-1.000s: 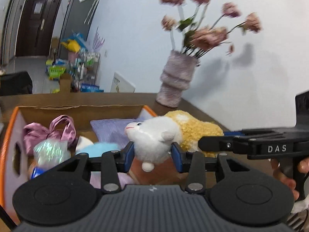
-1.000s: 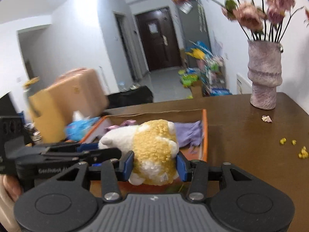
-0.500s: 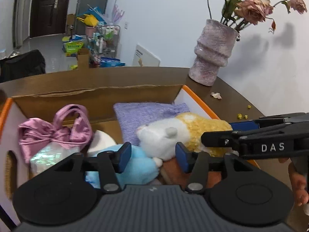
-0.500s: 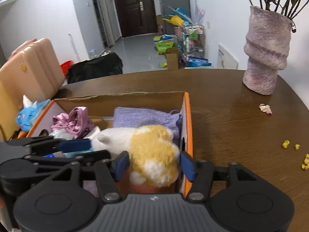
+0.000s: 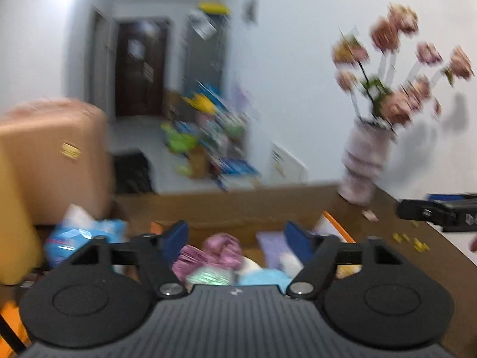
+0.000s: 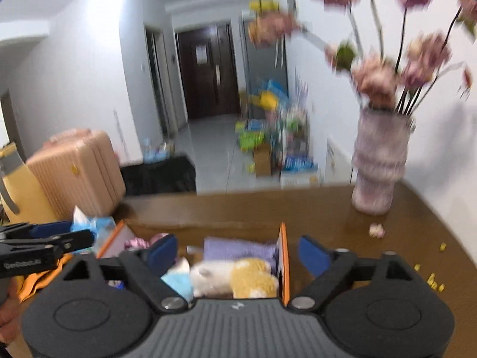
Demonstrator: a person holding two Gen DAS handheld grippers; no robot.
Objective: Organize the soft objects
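A white and yellow plush toy (image 6: 235,277) lies in the orange-rimmed cardboard box (image 6: 284,256) next to a folded purple cloth (image 6: 238,249) and a light blue soft item (image 6: 177,280). My right gripper (image 6: 237,252) is open and empty, above the near end of the box. My left gripper (image 5: 237,237) is open and empty too, over a pink satin bow (image 5: 217,252) and the blue item (image 5: 265,277) in the box (image 5: 334,223). Both now views are blurred.
A vase of pink flowers (image 6: 378,164) stands at the far right of the brown table (image 6: 387,250), with yellow crumbs (image 6: 432,280) near it. A blue tissue pack (image 5: 80,235) and a pink suitcase (image 6: 77,173) are to the left.
Both grippers let go of the plush toy, which now lies in the box. Both have opened wide and drawn back and up from the box.
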